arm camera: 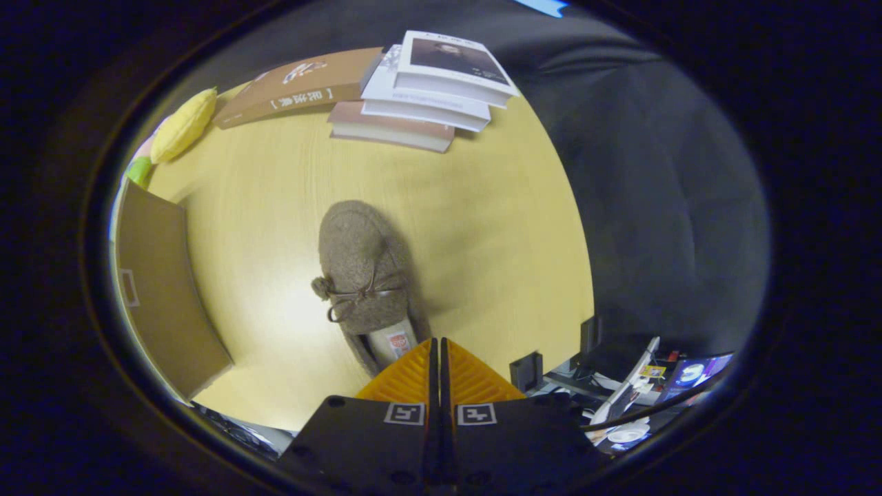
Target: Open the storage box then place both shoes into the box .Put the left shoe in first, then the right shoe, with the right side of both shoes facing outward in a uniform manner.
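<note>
A brown fuzzy shoe with a small bow lies on the pale wooden table, toe pointing away from me. Its opening and insole sit just ahead of my fingertips, and its heel end is hidden under them. My gripper hangs over that heel with its two fingers pressed together; nothing shows between them. A brown cardboard storage box stands to the left of the shoe; I see its flat brown side.
A stack of books and a brown book lie at the table's far end. A yellow plush toy rests beyond the box. The table's right edge drops off to black cloth, with cluttered gear below.
</note>
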Demonstrator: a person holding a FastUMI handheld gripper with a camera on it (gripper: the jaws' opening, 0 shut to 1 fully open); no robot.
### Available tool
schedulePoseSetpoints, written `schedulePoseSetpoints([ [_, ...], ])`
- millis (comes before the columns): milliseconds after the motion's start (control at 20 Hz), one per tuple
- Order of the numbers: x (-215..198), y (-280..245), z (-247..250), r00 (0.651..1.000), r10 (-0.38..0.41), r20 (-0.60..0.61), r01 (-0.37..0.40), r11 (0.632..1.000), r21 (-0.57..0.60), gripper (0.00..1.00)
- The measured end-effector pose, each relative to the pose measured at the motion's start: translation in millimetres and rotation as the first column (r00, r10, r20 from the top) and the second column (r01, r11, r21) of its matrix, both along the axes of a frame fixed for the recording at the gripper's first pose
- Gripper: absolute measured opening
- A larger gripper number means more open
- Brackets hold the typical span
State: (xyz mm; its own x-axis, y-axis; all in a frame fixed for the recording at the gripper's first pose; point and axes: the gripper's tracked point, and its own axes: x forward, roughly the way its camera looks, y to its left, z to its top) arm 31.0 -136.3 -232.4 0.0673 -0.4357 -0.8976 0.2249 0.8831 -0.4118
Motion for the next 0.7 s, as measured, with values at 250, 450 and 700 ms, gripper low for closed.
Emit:
schedulePoseSetpoints([
  [250,-18.4,-1.3,-14.7,0.997,0.052,-0.065,-0.054,0.998,-0.025,0.04],
  [450,-16.5,-5.5,-31.0,0.985,0.137,-0.108,-0.138,0.990,-0.004,0.17],
  [700,-18.8,-18.2,-52.7,0.980,0.142,-0.143,-0.138,0.990,0.034,0.34],
])
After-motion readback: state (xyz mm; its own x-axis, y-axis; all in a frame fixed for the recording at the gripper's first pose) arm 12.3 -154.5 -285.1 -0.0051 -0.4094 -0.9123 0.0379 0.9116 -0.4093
